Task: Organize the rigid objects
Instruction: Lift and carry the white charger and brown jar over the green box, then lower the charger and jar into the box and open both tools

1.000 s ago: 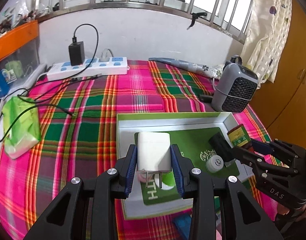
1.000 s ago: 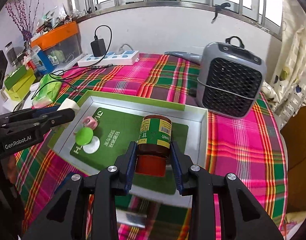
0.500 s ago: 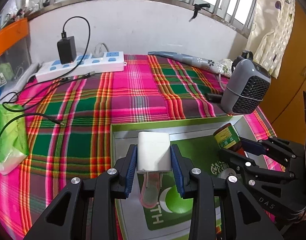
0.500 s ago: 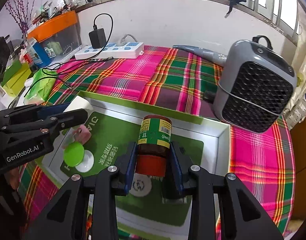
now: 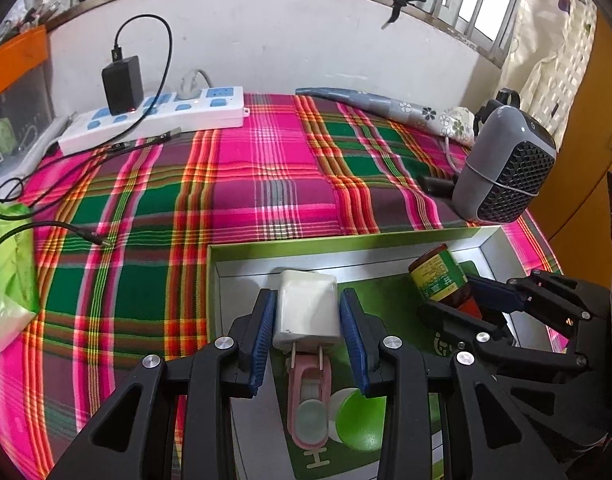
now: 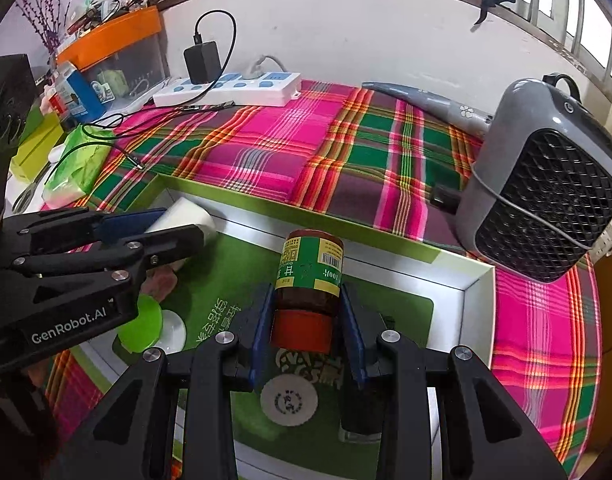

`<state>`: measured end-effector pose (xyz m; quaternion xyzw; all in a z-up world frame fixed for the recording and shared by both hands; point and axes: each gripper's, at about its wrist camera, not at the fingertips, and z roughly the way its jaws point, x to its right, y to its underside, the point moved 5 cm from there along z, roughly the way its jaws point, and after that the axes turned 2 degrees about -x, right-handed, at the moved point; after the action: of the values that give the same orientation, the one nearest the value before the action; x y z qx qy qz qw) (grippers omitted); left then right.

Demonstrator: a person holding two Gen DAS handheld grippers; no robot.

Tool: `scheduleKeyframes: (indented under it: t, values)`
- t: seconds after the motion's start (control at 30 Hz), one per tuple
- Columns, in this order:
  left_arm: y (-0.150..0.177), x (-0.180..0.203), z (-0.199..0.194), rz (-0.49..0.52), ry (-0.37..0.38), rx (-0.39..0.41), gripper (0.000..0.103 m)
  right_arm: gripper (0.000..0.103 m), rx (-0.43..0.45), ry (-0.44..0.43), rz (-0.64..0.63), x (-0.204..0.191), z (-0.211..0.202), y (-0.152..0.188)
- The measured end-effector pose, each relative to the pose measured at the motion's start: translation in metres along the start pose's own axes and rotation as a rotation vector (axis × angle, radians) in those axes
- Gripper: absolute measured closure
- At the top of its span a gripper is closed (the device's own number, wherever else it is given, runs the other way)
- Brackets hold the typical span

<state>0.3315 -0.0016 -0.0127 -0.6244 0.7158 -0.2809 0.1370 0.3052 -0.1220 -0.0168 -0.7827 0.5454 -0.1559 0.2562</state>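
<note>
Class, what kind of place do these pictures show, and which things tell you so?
Probably a home room beside a barred window: a plaid cloth, a power strip with a charger plugged in, and a small heater.

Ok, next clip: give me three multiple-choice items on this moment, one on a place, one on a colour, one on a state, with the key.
1. Where is the grey fan heater?
A. inside the box
B. outside the box, on the plaid cloth
C. on the window sill

2. What colour is the brown bottle's label?
A. green
B. blue
C. white

3. What is the left gripper doing?
A. hanging open
B. shut on nothing
C. shut on the white charger

Key: B, it stands on the plaid beyond the box wall; A, green band with a barcode; C, both fingers press the charger's sides.
</note>
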Motion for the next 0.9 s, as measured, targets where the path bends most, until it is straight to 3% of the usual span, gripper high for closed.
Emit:
scheduleKeyframes:
  t: [0.9]
  values:
    - [0.0005, 0.0004, 0.0045, 0.001, -0.016, -0.011, 0.069, 0.068, -0.008, -0.016, 0.012, -0.0023, 0.0109, 0.0009]
